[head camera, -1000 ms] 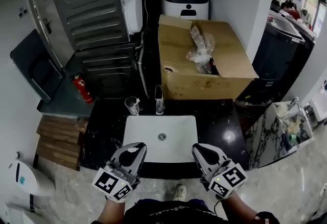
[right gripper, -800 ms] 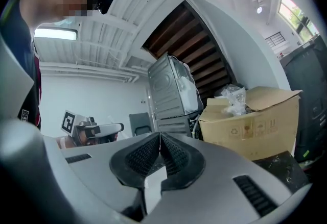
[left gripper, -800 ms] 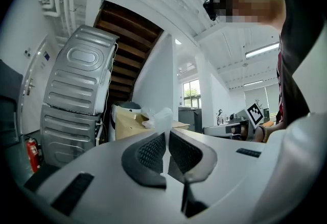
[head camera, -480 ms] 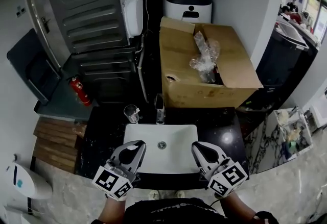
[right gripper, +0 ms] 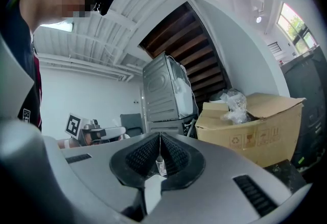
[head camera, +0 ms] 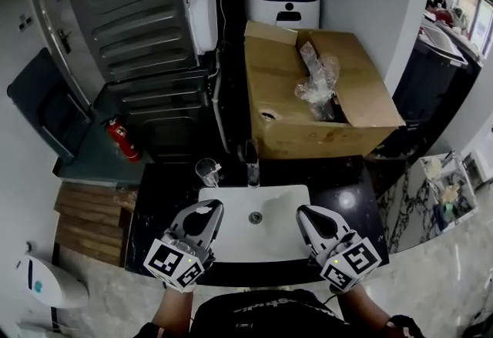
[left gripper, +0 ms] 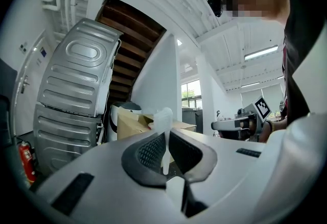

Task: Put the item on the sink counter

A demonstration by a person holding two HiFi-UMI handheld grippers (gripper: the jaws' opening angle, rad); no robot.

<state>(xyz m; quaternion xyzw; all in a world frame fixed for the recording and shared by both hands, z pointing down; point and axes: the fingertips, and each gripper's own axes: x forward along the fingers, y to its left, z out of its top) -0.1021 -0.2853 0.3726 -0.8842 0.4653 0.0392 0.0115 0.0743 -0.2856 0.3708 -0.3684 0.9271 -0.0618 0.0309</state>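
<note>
My tongs over the sink's (head camera: 231, 202) near edge.
Left tongs (head camera: 206, 213) pinch a thin whitish item (left gripper: 163, 122); right tongs (head camera: 309, 215) are closed.

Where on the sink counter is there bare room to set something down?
Bare counter right of the basin, between it and the counter's edge; another strip left of the basin, nearer than the glass. The back edge is crowded: glass and faucet.

Glossy black counter (head camera: 343, 202), white sink (head camera: 285, 232) (translucent item (left gripper: 163, 118), matt cardboard box (head camera: 308, 132))
</note>
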